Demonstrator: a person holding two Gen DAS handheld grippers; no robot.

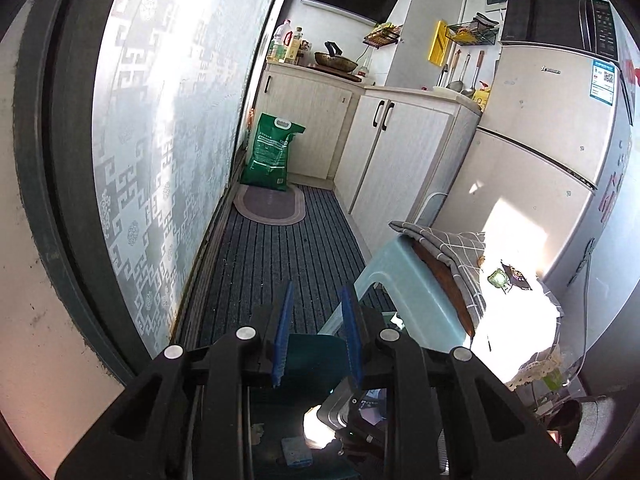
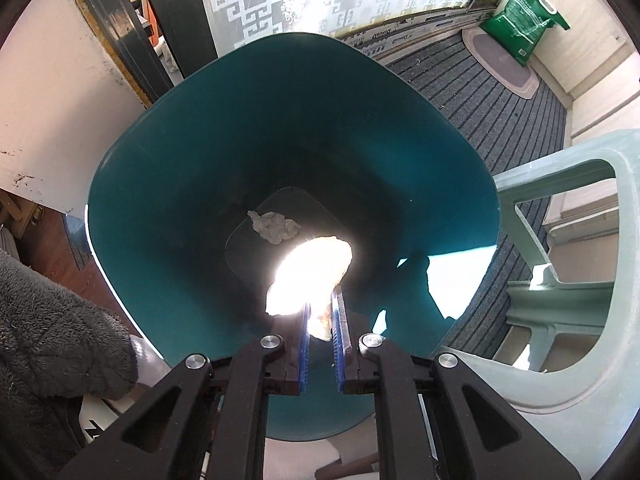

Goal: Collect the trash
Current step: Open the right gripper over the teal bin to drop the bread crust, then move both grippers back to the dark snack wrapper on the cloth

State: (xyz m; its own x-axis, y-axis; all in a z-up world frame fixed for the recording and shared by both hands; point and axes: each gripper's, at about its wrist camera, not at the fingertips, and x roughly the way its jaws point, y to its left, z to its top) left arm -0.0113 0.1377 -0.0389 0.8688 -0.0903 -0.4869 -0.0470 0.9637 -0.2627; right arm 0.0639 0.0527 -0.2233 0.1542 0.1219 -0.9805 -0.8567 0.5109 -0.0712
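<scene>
Now our right gripper [image 2: 322, 318] pinches a crumpled paper wad [image 2: 308, 276] directly over the teal bin [image 2: 168, 168], mid-frame; another wad [image 2: 274, 226] lies at its bottom. Our left gripper [image 1: 318, 320] hangs parted, holding nothing.

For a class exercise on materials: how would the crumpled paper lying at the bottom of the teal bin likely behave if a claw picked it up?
The crumpled paper looks wrinkled and thin, so probably light and easily squashed. Its irregular shape suggests it won't roll.
</scene>
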